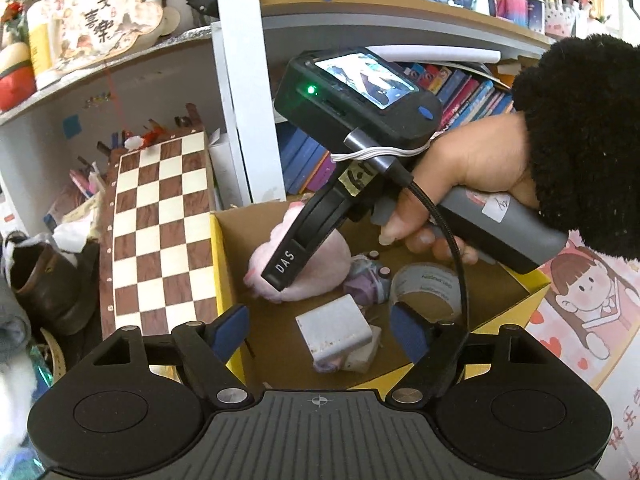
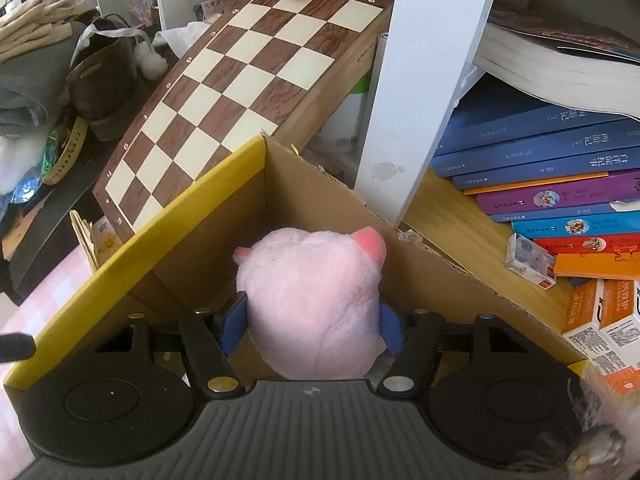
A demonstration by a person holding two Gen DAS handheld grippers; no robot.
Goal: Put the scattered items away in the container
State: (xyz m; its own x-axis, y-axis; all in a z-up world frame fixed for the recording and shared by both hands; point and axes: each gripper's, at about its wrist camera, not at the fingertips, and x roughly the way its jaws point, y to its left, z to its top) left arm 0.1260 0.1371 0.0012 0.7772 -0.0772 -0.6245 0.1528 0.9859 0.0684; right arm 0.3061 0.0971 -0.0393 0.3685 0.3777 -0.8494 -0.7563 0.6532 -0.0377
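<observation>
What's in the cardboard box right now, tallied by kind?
Pink plush toy, gripped by the right tongs over the yellow-edged cardboard box: 1
Roll of clear tape: 1
Grey rectangular block: 1
Crumpled purple-white cloth item: 1
Total: 4. Small bits under the block are too unclear to count. Left tongs open, empty.

Tilted chessboard point(image 2: 244, 92), stacked books point(image 2: 552, 184), brown boot point(image 2: 106, 84), white shelf post point(image 2: 424, 80)

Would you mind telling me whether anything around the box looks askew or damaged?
The chessboard leans tilted against the shelf beside the cardboard box, whose torn top edge is ragged. Otherwise the right gripper is simply holding the pink plush inside the box.
</observation>
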